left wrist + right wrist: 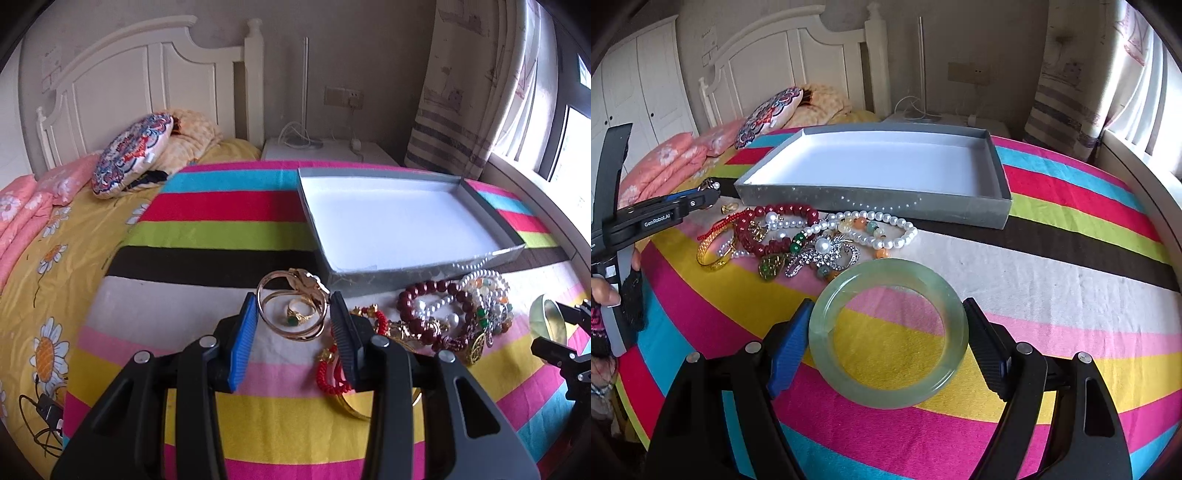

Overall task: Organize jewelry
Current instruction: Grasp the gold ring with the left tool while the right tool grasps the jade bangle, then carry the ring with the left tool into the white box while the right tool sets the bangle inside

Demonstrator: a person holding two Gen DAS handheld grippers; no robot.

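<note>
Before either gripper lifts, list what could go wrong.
1. The left gripper clamps a gold bangle with a green-stone ring lying loose inside its loop; the ring may stay behind or get dragged along.
2. The right gripper holds the jade bangle only at two points on its smooth round edge, so it could slip or pivot.
3. The box wall stands between both bangles and its floor; a low carry could catch it.

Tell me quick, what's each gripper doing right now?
Left gripper: shut on the gold spiral bangle.
Right gripper: shut on the green jade bangle.
</note>
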